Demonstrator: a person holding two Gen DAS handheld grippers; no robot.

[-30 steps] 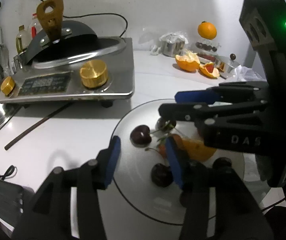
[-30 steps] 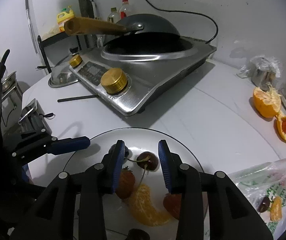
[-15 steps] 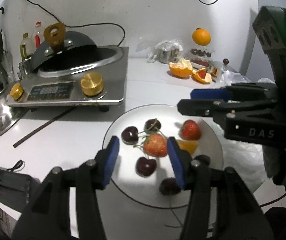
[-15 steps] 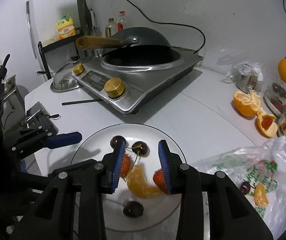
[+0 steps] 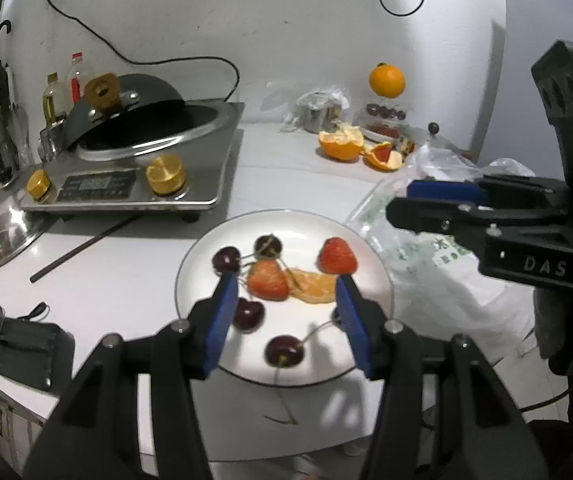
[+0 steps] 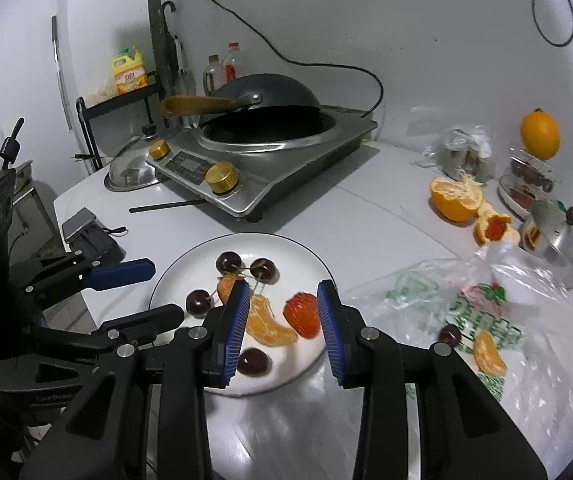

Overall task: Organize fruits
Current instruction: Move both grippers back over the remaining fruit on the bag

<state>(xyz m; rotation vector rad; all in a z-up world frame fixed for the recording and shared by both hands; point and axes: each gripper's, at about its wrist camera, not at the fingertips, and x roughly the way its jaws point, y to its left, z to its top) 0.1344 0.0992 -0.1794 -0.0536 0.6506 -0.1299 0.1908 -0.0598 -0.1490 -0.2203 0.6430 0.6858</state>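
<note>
The empty left hand-held gripper [image 5: 284, 312], jaws opening, and the right hand-held gripper [image 6: 282, 330], narrow and empty, hover above the round white plate [image 5: 380, 276] of fruit; next, I'd lower squarely over one piece.

Bare counter [image 6: 366, 216] between stove [image 6: 270, 160] and plate [image 6: 286, 248], plastic bag [image 6: 526, 312] beside plate

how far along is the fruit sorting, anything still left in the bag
Done: the plate holds cherries, two strawberries and an orange segment. In hand: nothing; the left gripper is opening with nothing between its pads, and the right gripper is empty. Left: a cherry and orange slice on the plastic bag.
</note>
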